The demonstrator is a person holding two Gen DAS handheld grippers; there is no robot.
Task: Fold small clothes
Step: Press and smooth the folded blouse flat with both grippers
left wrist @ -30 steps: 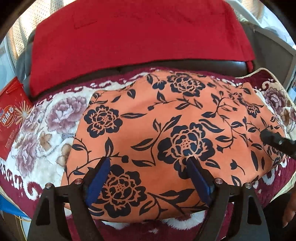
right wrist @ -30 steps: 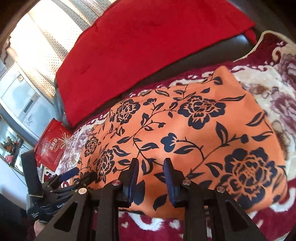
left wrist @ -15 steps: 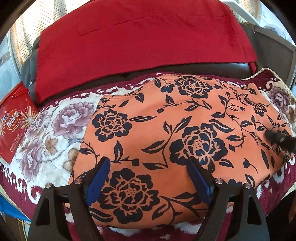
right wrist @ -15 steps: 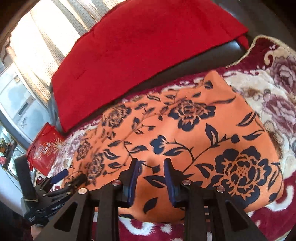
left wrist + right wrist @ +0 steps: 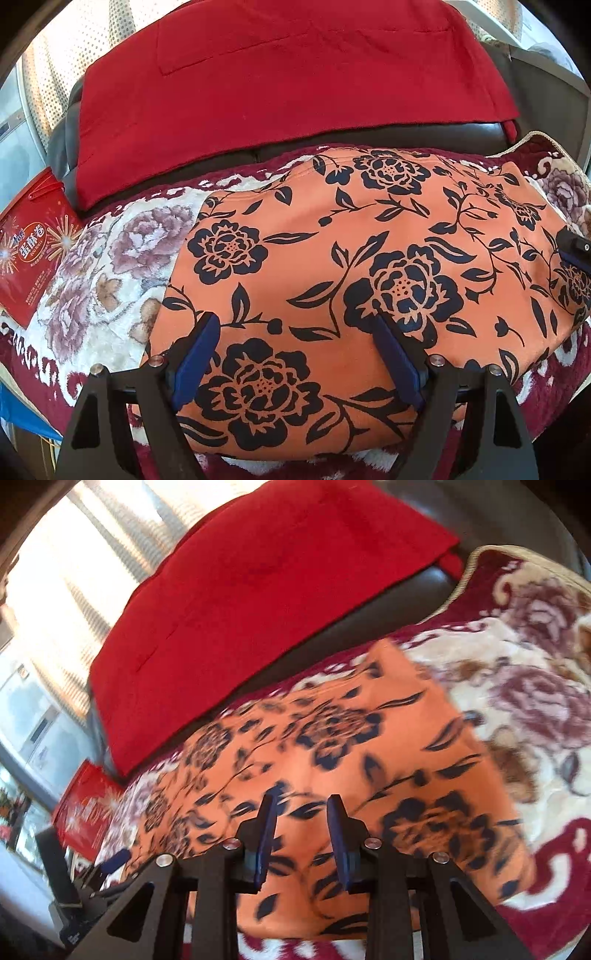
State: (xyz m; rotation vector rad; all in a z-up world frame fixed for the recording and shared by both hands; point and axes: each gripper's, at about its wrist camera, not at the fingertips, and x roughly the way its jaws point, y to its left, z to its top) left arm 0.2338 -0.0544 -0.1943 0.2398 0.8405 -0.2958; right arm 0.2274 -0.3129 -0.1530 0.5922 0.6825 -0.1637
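Observation:
An orange garment with dark blue flowers (image 5: 369, 266) lies folded flat on a plush floral blanket (image 5: 110, 266). It also shows in the right wrist view (image 5: 332, 746), blurred. My left gripper (image 5: 295, 325) is open wide and empty, hovering above the garment's near left part. My right gripper (image 5: 301, 801) is open with a narrower gap, empty, above the garment's near edge. The right gripper's tip (image 5: 576, 251) shows at the right edge of the left wrist view. The left gripper (image 5: 110, 860) shows at the lower left of the right wrist view.
A red cloth (image 5: 288, 81) drapes over the dark sofa back (image 5: 406, 133) behind the blanket. A red snack bag (image 5: 29, 254) lies at the left. Curtains and a window stand behind the sofa. The blanket's maroon border (image 5: 554, 867) runs along the near edge.
Both grippers have pulled back and up from the garment, so more of the sofa back shows. The right wrist view has swung and is blurred by motion. The garment has not moved.

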